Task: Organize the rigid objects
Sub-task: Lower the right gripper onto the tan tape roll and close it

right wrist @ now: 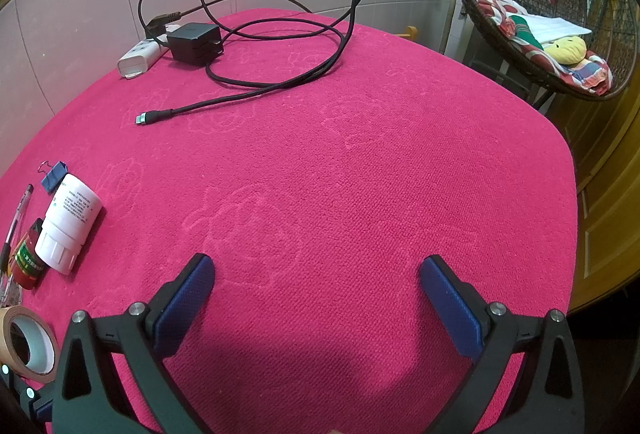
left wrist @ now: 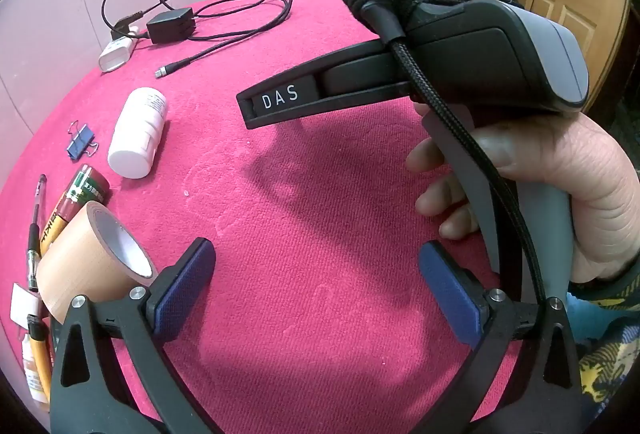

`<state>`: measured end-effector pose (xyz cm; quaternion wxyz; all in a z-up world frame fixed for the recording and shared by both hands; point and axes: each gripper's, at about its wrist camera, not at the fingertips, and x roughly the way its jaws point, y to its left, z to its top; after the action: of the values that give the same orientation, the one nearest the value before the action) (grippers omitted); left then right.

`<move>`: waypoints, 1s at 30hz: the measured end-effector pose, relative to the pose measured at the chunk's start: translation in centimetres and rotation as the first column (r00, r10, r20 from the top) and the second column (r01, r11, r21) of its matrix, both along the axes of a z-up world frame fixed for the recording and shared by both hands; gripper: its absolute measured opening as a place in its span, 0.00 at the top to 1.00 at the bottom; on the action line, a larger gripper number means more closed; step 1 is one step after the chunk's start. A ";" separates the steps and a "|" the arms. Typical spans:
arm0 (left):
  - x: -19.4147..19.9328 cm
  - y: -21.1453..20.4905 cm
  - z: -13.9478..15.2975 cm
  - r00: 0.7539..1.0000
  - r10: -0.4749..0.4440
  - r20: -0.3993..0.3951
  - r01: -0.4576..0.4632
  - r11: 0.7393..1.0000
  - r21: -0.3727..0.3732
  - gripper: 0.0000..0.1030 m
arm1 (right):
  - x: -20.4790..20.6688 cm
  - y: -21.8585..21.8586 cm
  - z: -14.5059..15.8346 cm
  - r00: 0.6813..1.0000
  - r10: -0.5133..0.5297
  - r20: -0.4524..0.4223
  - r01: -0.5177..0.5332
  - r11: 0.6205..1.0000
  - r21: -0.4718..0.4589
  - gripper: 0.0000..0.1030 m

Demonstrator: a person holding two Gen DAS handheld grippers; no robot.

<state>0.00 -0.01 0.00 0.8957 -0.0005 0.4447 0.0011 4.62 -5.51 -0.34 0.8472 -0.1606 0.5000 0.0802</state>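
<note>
Grippers both wide open, nothing between the pads. Left gripper (left wrist: 316, 286) hangs angled down over bare pink cloth (left wrist: 312, 201), empty. Right gripper (right wrist: 316, 298) same deal, jaws spread over the middle of the cloth, nothing held. In the left cam you see the right unit's handle w/ a hand (left wrist: 560, 201) wrapped round it, just beside the left one, so both tools sit close together mid-table.

Task stuff is all bunched at the left edge. White pill bottle (left wrist: 138, 133) lying on its side, cap toward the camera. Blue binder clip (left wrist: 82, 143) just beside it on the left. Below that, a green/yellow battery (left wrist: 76, 201), a pen (left wrist: 36, 230) lying lengthwise near the cloth's edge, and a brown tape roll (left wrist: 92, 258) on its side, nearest the left gripper's left finger. Some small bits lower left, too cut off to name.

Far side: black charger brick (right wrist: 194, 43) plugged at a white power strip (right wrist: 140, 61), cable (right wrist: 280, 81) looping loose across the cloth; prob. not part of the sort.

My read: nothing picked yet, open jaws = ready for first grab. Big free area centre/right looks like the place to lay things out. Tape roll's the closest target for the left; round things like the bottle and battery could roll when nudged.
</note>
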 end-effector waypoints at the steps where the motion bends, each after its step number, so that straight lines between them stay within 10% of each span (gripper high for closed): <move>1: 0.0 0.0 0.0 1.000 0.000 0.000 0.000 1.000 -0.003 0.00 | 0.1 0.0 0.0 1.000 0.000 0.000 0.000 1.000 0.000 0.00; 12: -1.0 -0.3 0.5 1.000 0.007 0.009 -0.007 1.000 -0.023 0.00 | 0.2 0.0 -0.2 1.000 0.001 -0.002 -0.001 1.000 0.006 0.00; 17: -7.0 1.0 5.7 0.985 0.068 0.161 -0.057 0.996 -0.069 0.00 | -0.3 -1.1 1.9 0.997 0.037 0.066 -0.044 0.992 0.116 0.00; 23: -16.5 7.0 9.6 0.870 0.392 0.301 -0.380 0.920 -0.097 0.00 | -3.1 -0.2 8.3 0.938 0.242 0.248 -0.330 0.842 0.426 0.00; 27: -21.1 11.2 9.4 0.769 0.558 0.311 -0.550 0.826 -0.123 0.00 | -5.8 3.1 8.2 0.894 0.411 0.181 -0.448 0.792 0.414 0.00; 30: -21.8 12.2 8.7 0.757 0.587 0.287 -0.588 0.804 -0.094 0.00 | -8.7 5.9 6.7 0.853 0.506 0.127 -0.514 0.776 0.364 0.00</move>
<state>-21.78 12.15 8.70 0.9070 -0.1391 0.2800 0.2820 -4.04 0.44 6.39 0.8136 -0.1213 0.4028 0.4013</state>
